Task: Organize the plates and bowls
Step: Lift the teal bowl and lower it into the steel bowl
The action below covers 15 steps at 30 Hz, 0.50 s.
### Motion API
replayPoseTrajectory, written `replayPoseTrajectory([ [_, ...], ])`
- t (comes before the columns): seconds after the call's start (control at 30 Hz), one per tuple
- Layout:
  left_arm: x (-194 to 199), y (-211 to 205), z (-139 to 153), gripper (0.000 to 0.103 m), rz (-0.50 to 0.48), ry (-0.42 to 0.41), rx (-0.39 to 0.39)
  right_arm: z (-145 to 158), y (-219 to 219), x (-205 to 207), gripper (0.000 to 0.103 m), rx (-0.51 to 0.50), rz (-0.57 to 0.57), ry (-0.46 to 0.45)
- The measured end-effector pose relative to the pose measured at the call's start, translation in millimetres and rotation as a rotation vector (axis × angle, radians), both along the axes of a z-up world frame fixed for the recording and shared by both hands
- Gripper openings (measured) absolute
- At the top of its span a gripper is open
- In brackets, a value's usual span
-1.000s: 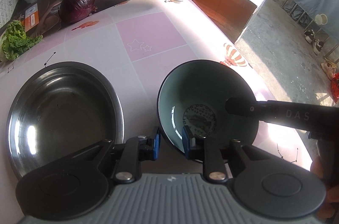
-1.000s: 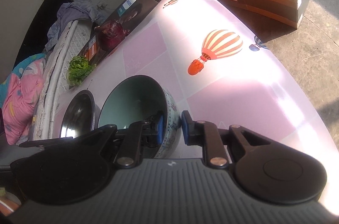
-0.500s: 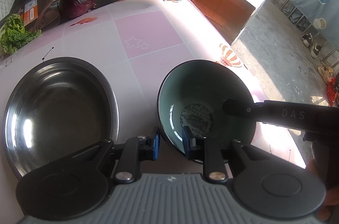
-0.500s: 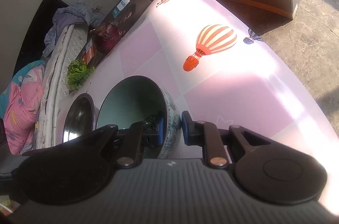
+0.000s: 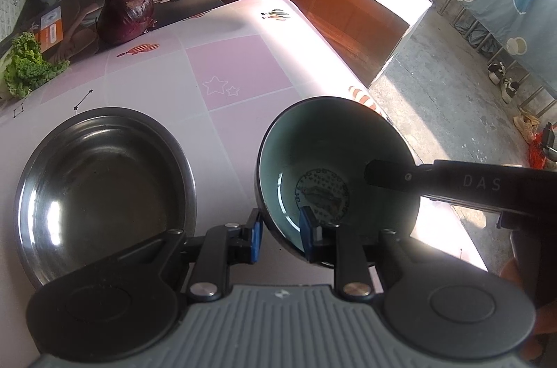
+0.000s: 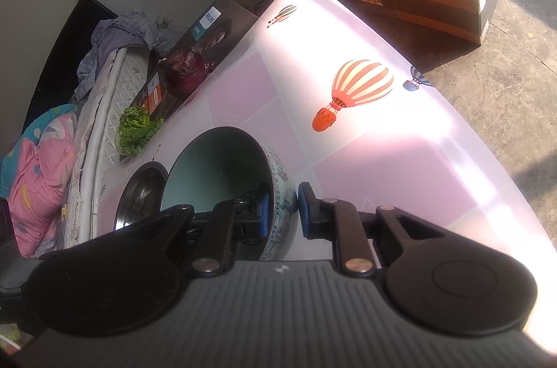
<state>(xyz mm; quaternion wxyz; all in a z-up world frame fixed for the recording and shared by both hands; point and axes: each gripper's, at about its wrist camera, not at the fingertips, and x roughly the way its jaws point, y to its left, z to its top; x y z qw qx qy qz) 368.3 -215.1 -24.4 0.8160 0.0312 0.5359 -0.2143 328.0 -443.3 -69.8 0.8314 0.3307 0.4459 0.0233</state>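
A ceramic bowl [image 5: 334, 159], pale green inside and patterned outside, is tilted a little over the pink tablecloth [image 5: 236, 72]. My left gripper [image 5: 281, 234] is shut on its near rim, one blue pad outside the wall and one inside. My right gripper [image 6: 282, 215] is shut on the bowl [image 6: 216, 173] at the right rim, and its black inner finger [image 5: 393, 175] reaches into the bowl in the left wrist view. A shallow steel dish [image 5: 104, 180] lies empty on the table just left of the bowl; the steel dish [image 6: 139, 194] shows beyond it in the right wrist view.
A purple round vegetable [image 5: 125, 16] and a green lettuce [image 5: 28, 69] lie on a printed box at the table's far left. The table's edge [image 5: 348, 69] drops off to the right onto a concrete floor. Cardboard boxes [image 5: 348, 2] stand behind the table.
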Motion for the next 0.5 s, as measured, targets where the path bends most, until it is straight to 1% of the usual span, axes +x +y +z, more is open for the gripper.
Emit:
replayPoseTrajectory([
  [0.27,-8,18,21,0.024,0.013,-0.029,-0.029,25,13,-5,0.016,-0.015,0.009,-0.028],
  [0.5,-11,55,42,0.024,0.062,-0.062,-0.042,49,44,1,0.016,-0.026,0.047,-0.057],
])
